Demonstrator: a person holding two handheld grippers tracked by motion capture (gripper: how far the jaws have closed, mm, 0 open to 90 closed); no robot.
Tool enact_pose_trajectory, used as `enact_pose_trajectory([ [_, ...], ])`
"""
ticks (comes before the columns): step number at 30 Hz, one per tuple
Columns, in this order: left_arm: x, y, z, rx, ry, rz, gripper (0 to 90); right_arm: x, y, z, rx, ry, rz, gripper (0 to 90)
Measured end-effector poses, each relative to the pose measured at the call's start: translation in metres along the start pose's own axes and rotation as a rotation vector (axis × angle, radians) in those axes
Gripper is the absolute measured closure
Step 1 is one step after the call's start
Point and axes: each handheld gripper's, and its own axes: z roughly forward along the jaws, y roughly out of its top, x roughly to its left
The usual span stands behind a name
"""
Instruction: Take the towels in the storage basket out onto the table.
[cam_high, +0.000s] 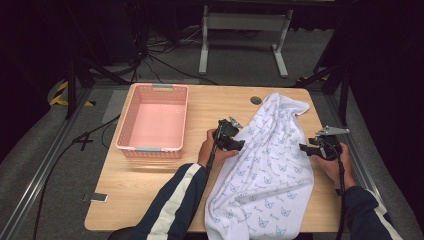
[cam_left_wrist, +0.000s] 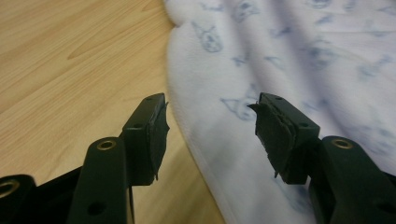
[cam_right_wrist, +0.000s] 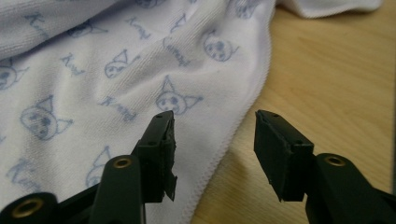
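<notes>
Pink basket (cam_high: 153, 121) is seen at the table's (cam_high: 150, 185) left, standing apart from the work. Left gripper (cam_high: 242, 144) is held at the left edge of the white printed towel (cam_high: 270, 170); its jaws are parted, with the towel's hem seen below the gap and nothing pinched. The towel is spread lengthwise over the table's right half. Right gripper (cam_high: 303, 147) is held at the towel's right hem, jaws likewise parted, nothing clamped.

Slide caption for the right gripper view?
Open right gripper straddling the hemmed edge of a cat-print towel on the wooden table.
</notes>
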Motion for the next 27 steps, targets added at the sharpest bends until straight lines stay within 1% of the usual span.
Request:
enact_pose_trajectory([
  [1,0.002,-0.001,0.007,0.021,-0.005,-0.008,46.6,0.0,0.0,0.001,-0.002,-0.003,0.003,49.5],
  [2,0.002,-0.001,0.01,0.019,0.01,0.001,48.6,0.0,0.0,0.003,0.012,-0.005,-0.005,49.7],
  [3,0.003,-0.001,0.01,0.014,0.004,0.0,51.0,0.0,0.0,0.003,0.018,-0.007,-0.003,50.6],
  [4,0.002,-0.002,0.01,0.005,-0.012,-0.003,56.8,0.0,-0.001,0.004,0.029,-0.009,0.002,51.5],
  [5,0.001,-0.002,0.008,0.015,-0.016,0.016,65.9,-0.001,-0.002,0.005,0.035,-0.004,0.009,53.6],
  [6,0.0,-0.004,0.006,0.023,-0.03,0.034,70.2,-0.002,-0.003,0.004,0.037,0.002,0.011,55.9],
  [7,-0.001,-0.006,0.004,0.021,-0.036,0.048,78.9,-0.003,-0.003,0.002,0.046,0.007,0.016,60.0],
  [8,-0.001,-0.007,0.001,0.041,-0.043,0.069,82.8,-0.004,-0.004,0.002,0.05,0.005,0.01,62.3],
  [9,-0.002,-0.011,-0.003,0.037,-0.031,0.071,84.9,-0.005,-0.004,0.0,0.054,0.01,0.017,64.3],
  [10,-0.002,-0.013,-0.006,0.049,-0.035,0.065,86.1,-0.006,-0.006,-0.002,0.06,0.012,0.025,68.7],
  [11,-0.002,-0.019,-0.013,0.057,-0.021,0.084,86.3,-0.007,-0.007,-0.003,0.062,0.018,0.021,71.1],
  [12,-0.002,-0.019,-0.013,0.057,-0.021,0.084,86.6,-0.007,-0.007,-0.003,0.062,0.018,0.021,71.1],
  [13,-0.003,-0.023,-0.017,0.062,-0.021,0.092,86.6,-0.008,-0.009,-0.006,0.074,0.015,0.018,75.2],
  [14,-0.003,-0.028,-0.022,0.062,-0.022,0.091,86.7,-0.008,-0.01,-0.009,0.08,0.011,0.019,77.1],
  [15,-0.004,-0.04,-0.033,0.07,-0.023,0.094,86.7,-0.01,-0.014,-0.014,0.095,0.012,0.021,77.7],
  [16,-0.004,-0.04,-0.033,0.07,-0.023,0.094,86.7,-0.011,-0.016,-0.016,0.098,0.012,0.023,77.9],
  [17,-0.006,-0.046,-0.039,0.071,-0.02,0.097,86.7,-0.011,-0.018,-0.019,0.102,0.018,0.017,78.6],
  [18,-0.008,-0.052,-0.045,0.071,-0.013,0.11,86.7,-0.011,-0.018,-0.019,0.102,0.018,0.017,78.6],
  [19,-0.01,-0.06,-0.053,0.081,-0.017,0.113,86.8,-0.009,-0.023,-0.024,0.104,0.02,0.013,79.4],
  [20,-0.011,-0.064,-0.057,0.087,-0.029,0.114,86.8,-0.009,-0.023,-0.024,0.104,0.02,0.013,79.4],
  [21,-0.015,-0.076,-0.069,0.094,-0.047,0.114,86.8,-0.006,-0.025,-0.028,0.117,0.028,0.006,79.3],
  [22,-0.015,-0.076,-0.069,0.094,-0.047,0.114,86.8,-0.006,-0.025,-0.028,0.117,0.028,0.006,79.3],
  [23,-0.019,-0.083,-0.075,0.096,-0.045,0.118,86.8,-0.005,-0.026,-0.03,0.126,0.037,-0.002,79.3],
  [24,-0.022,-0.088,-0.08,0.097,-0.056,0.114,86.8,-0.001,-0.027,-0.032,0.129,0.046,-0.001,79.0],
  [25,-0.025,-0.096,-0.086,0.091,-0.079,0.103,86.8,0.002,-0.029,-0.035,0.138,0.054,-0.016,78.4],
  [26,-0.025,-0.096,-0.086,0.091,-0.079,0.103,86.7,0.004,-0.03,-0.037,0.143,0.065,-0.016,78.3],
  [27,-0.03,-0.104,-0.092,0.09,-0.118,0.105,86.4,0.006,-0.031,-0.039,0.152,0.074,-0.018,77.8],
])
